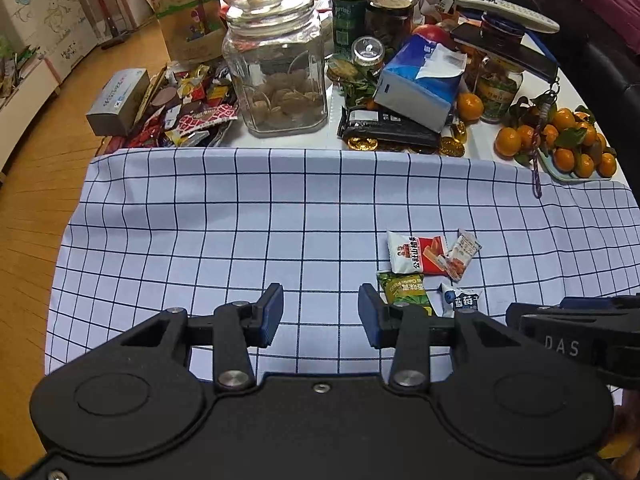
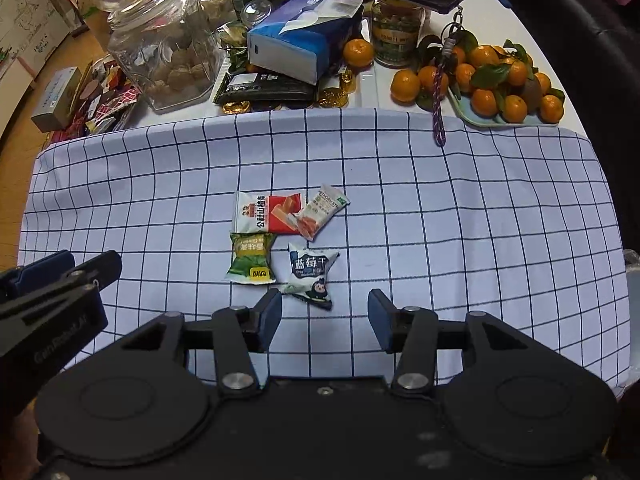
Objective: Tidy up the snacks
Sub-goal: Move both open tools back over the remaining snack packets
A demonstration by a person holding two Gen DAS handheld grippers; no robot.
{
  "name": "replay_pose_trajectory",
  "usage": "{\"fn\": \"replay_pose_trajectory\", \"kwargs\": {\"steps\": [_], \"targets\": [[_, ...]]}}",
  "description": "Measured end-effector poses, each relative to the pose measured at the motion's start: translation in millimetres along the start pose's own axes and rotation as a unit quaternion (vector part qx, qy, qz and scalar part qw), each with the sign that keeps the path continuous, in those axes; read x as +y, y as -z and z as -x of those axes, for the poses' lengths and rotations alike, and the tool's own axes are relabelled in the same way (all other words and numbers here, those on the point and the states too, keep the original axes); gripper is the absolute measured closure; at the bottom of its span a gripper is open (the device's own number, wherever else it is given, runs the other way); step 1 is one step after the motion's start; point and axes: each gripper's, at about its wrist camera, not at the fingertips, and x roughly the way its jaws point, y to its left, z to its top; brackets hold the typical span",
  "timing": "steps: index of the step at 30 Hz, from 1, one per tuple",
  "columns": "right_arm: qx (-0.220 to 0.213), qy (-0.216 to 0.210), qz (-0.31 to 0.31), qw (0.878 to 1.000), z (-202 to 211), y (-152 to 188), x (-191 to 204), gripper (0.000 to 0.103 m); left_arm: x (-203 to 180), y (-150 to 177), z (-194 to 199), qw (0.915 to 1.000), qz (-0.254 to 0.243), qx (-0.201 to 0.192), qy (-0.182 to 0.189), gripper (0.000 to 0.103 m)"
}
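White cloth (image 2: 400,208) (dark-blue grid); green packet (image 2: 251,258); red-and-white packet (image 2: 266,212); orange tangerines (image 2: 484,76).

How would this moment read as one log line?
left gripper: open, empty | right gripper: open, empty | four small snack packets: grouped on checked cloth

Checked cloth (image 2: 400,200): woven fabric, matt, lightly creased. Snack packets (image 2: 288,236): printed plastic film, glossy, crinkled at sealed ends. Storage jar (image 1: 276,76): clear glass, smooth, reflective. Tissue pack (image 1: 420,80): soft plastic wrap, low sheen. Chocolate coins (image 1: 362,143): gold foil, shiny. Left tongs (image 1: 320,316) and right tongs (image 2: 324,318): matt black plastic, bright metal screws, blue ribbed pads. Floor (image 1: 36,200): polished wood.
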Motion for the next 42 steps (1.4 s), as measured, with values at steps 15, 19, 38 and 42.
{"fn": "replay_pose_trajectory", "kwargs": {"steps": [15,19,38,42], "targets": [[0.12,-0.027,-0.101,0.987,-84,-26,-24,0.054,1,-13,-54,0.9961,0.006,0.087,0.015,0.054],[0.147,-0.039,-0.125,0.98,-97,-28,-26,0.054,1,-16,-57,0.9944,0.012,0.101,0.03,0.054],[0.145,0.008,-0.095,0.985,-124,-32,11,0.054,11,-29,-70,0.9887,0.056,0.127,0.057,0.054],[0.151,0.017,-0.097,0.984,-131,-30,17,0.056,12,-31,-73,0.9876,0.062,0.132,0.059,0.054]]}}
